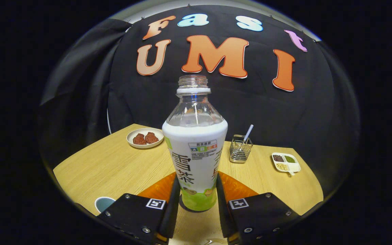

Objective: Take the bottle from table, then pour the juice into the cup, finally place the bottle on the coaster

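An uncapped clear bottle (196, 149) with a white and green label stands upright between my fingers. My gripper (196, 177) is shut on its lower body, one finger pressed on each side. An orange coaster (158, 188) lies on the wooden table (114, 163) right under and behind the bottle, showing on both sides of the fingers. I cannot tell whether the bottle's base rests on it or hangs just above. The bottle's clear upper part looks empty. The rim of a pale cup (103, 203) shows just left of my left finger, close by.
Beyond the bottle to the left sits a small plate (145, 137) with two brown pieces. A wire holder (240, 149) with a straw stands to the right. Further right is a white divided dish (286, 162) of beans. The table's edge runs close behind them.
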A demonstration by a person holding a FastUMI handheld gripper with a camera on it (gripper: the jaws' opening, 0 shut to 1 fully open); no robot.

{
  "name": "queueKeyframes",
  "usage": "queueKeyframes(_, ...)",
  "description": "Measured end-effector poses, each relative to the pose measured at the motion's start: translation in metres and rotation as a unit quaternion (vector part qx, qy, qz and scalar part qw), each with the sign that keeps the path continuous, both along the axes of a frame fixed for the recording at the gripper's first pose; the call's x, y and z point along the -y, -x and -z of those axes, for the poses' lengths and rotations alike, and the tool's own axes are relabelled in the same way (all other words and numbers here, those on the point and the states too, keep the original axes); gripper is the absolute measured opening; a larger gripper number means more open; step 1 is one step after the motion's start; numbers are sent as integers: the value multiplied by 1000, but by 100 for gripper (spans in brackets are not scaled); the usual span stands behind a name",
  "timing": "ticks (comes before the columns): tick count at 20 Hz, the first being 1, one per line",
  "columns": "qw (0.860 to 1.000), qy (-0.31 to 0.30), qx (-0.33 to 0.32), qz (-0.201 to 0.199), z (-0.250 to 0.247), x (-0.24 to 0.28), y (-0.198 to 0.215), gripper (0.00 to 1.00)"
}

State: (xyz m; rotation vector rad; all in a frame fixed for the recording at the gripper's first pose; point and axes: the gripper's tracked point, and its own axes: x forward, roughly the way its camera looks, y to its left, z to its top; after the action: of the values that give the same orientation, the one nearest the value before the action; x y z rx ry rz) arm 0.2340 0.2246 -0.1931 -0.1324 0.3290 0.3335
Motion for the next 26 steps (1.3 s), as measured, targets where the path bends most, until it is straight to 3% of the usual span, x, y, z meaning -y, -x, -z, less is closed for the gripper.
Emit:
queueKeyframes(8, 997, -57, -52, 11, 60, -1, -32, 53)
queueKeyframes(18, 998, -45, -45, 7, 79, 2, -33, 53)
queueKeyframes(26, 998, -38, -46, 8, 80, 5, -22, 66)
